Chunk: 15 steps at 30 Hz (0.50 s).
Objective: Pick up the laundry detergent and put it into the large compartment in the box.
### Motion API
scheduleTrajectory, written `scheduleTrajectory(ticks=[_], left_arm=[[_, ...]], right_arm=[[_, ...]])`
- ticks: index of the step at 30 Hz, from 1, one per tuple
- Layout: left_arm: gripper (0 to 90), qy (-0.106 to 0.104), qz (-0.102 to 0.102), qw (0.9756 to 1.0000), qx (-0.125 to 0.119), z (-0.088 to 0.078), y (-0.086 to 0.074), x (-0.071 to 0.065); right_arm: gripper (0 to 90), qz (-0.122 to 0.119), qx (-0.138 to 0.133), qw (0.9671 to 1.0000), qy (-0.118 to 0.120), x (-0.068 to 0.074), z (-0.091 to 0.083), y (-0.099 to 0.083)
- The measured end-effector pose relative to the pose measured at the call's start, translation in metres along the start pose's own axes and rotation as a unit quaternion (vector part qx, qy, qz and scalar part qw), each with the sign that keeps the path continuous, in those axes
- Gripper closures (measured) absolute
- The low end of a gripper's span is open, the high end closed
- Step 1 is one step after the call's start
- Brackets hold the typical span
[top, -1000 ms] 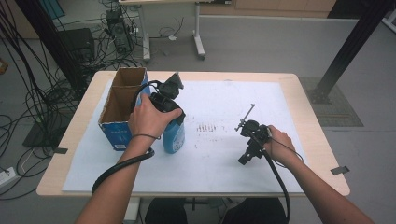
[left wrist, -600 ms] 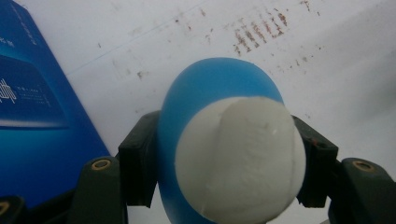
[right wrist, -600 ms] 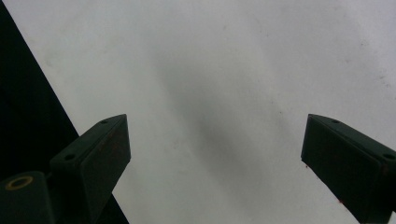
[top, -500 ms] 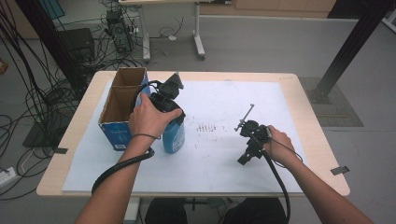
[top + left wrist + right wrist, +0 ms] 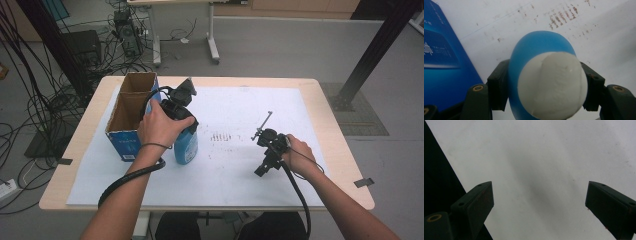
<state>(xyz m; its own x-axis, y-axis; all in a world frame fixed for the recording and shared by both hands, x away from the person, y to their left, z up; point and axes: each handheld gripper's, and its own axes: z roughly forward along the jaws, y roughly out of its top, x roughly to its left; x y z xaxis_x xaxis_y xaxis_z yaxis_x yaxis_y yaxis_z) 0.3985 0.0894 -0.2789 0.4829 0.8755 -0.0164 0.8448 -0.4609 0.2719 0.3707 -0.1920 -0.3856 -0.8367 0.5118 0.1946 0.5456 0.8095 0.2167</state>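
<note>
Blue bottle [image 5: 186,146] upright on desk [image 5: 330,125], just beside box [image 5: 131,107], pinched at white cap [image 5: 552,83] by left claw [image 5: 546,87]. Probably rigid, smooth, slippery; best gripped below cap. Right claw [image 5: 539,202] spread, empty.

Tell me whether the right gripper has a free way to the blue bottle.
Probably yes: the right gripper stands open over bare white sheet, nothing lying between it and the blue bottle clamped by the left gripper.
</note>
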Motion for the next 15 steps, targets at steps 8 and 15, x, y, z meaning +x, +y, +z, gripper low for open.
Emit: scheduleTrajectory(ticks=[8,15], left_arm=[[37.4,0.001,-0.001,1.0,-0.002,0.0,-0.0003,0.0],[37.4,0.0,-0.001,1.0,0.0,0.0,0.0,0.0001]], right_arm=[[8.1,0.002,0.0,1.0,0.001,0.0002,0.0001,-0.0009],[8.1,0.002,0.0,1.0,0.0,-0.0001,-0.001,-0.0017]])
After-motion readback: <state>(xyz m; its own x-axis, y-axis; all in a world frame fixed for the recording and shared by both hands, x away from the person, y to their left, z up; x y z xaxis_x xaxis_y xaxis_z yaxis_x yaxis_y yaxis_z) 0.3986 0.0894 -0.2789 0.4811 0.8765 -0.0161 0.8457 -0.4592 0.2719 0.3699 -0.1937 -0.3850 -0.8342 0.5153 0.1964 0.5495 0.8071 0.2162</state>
